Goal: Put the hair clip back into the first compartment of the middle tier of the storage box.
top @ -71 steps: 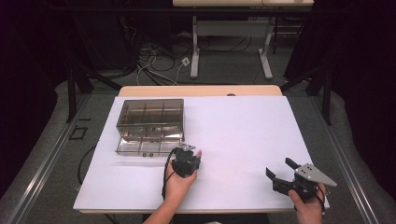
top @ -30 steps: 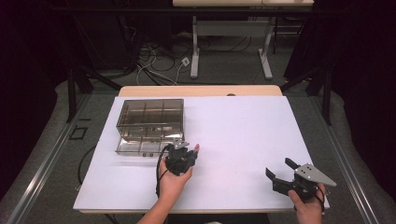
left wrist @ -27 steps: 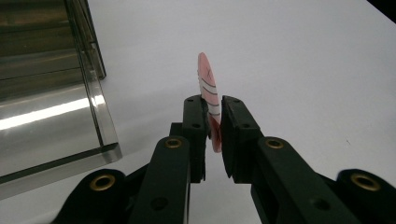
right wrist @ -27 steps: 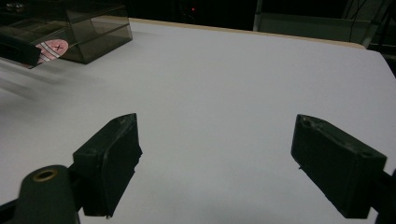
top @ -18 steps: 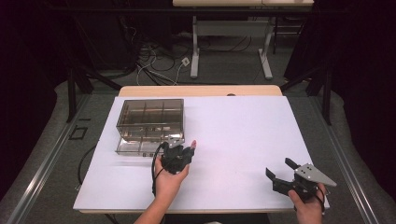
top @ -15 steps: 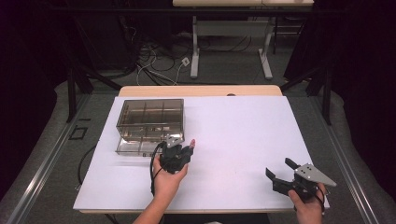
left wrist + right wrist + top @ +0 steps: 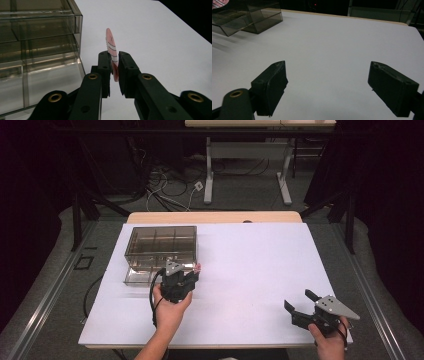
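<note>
the thing in work is a thin pink disc [image 7: 111, 51], flat and round like a chip or token. it has white stripes across its face and some small dark marks near its top edge, but they are too small to read as writing. it stands on its edge between the two black jaws of the left gripper [image 7: 114, 67], which press on it from both sides with only a narrow gap. in the high view the disc [image 7: 197, 267] is a little pink spot at the tip of the left gripper [image 7: 186, 276], at about 2 o'clock from the hand.

just beside it, at 10 o'clock from the gripper, stands the organizer box [image 7: 161, 245]. it is made of smoky, see-through plastic with straight walls and a grid of compartments inside; a lower clear part sticks out at its front. i see no label on it.

the table [image 7: 260, 265] has a smooth, matt white top with a light wood edge at 12 o'clock.

the right gripper [image 7: 303, 309] is at 5 o'clock on the table, well apart from the box. its jaws are wide apart with nothing between them, and the black pads [image 7: 270, 86] look blocky and a bit worn.
</note>
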A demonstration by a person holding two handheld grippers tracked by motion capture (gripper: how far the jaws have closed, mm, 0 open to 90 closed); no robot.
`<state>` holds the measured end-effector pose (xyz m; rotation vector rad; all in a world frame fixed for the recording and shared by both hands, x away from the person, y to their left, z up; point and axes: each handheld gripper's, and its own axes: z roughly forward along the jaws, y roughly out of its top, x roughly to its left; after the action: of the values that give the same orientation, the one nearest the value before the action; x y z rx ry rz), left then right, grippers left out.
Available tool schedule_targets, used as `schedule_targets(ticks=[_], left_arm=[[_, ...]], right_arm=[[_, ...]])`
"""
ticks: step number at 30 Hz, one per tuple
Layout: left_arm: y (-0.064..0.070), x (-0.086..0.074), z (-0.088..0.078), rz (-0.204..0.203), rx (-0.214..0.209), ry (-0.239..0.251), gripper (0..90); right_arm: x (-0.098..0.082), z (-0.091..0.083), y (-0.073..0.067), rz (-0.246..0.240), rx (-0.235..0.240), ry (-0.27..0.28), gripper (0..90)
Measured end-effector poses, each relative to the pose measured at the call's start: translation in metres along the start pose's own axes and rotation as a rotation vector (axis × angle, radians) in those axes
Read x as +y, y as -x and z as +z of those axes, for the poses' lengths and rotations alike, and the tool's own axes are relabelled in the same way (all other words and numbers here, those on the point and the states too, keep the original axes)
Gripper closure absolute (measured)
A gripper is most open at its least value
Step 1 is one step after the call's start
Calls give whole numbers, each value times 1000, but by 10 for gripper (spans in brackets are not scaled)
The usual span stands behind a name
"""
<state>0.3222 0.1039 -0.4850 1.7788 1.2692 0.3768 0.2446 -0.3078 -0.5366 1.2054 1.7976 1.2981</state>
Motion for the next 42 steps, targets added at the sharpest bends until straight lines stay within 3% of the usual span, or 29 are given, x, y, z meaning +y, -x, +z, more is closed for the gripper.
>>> schedule_targets(ticks=[19, 42], left_arm=[[-23, 8, -25, -40, 28, 45, 806], [-66, 2, -47, -149, 58, 84, 806]], right_arm=[[-1, -1, 0, 6, -6, -8, 149], [-1, 1, -1, 4, -4, -16, 149]])
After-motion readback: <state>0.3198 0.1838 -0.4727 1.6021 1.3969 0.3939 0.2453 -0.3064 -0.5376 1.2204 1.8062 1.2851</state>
